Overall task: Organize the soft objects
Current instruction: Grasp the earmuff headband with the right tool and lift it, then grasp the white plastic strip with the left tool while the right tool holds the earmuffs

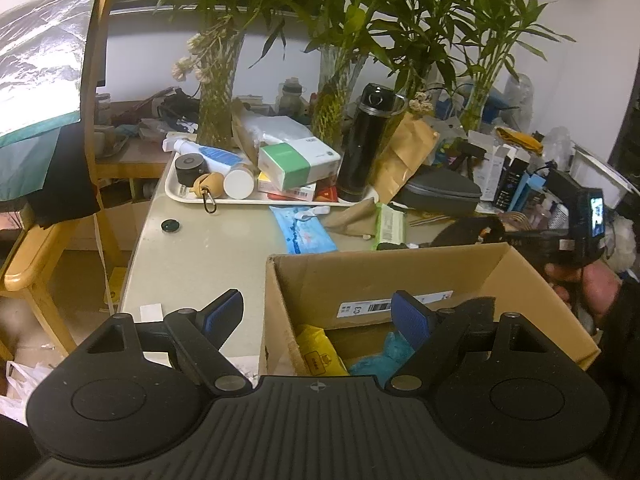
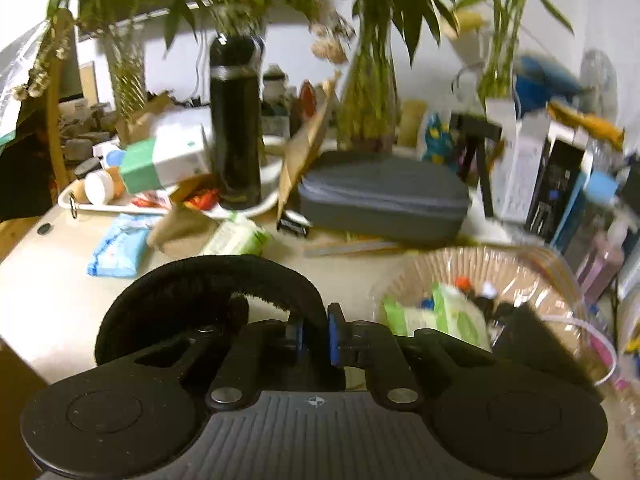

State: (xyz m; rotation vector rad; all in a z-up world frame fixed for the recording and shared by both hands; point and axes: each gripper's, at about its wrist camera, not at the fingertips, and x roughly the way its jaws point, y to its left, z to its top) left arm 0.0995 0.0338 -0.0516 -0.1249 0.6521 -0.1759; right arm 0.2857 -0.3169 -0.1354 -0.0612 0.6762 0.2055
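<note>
The right tool (image 2: 315, 338) has its blue pads pressed together on a black fuzzy band (image 2: 208, 280), a curved soft strip that arcs up and over to the left from the pinch point, its long axis bending in a half loop above the table (image 2: 48, 300). The band's far end curls back down near the tool's left finger. Just right of the pinch sits a clear plastic basket (image 2: 560, 276) holding green wipe packs and small items; its rim lies close beside the tool. Ahead, a grey zip case (image 2: 384, 200) and a black flask (image 2: 236, 120) on a white tray (image 2: 68, 202) crowd the far side, while the table stretch to the left of the band is bare up to its edge.

The left tool (image 1: 318, 312) is spread wide with nothing between its pads, straddling the near left wall of an open cardboard box (image 1: 360, 272). Inside the box lie a yellow packet (image 1: 320, 350) and a teal soft item (image 1: 384, 354). Left of the box the table runs bare to its curved edge, with a wooden chair (image 1: 36, 256) beyond.
</note>
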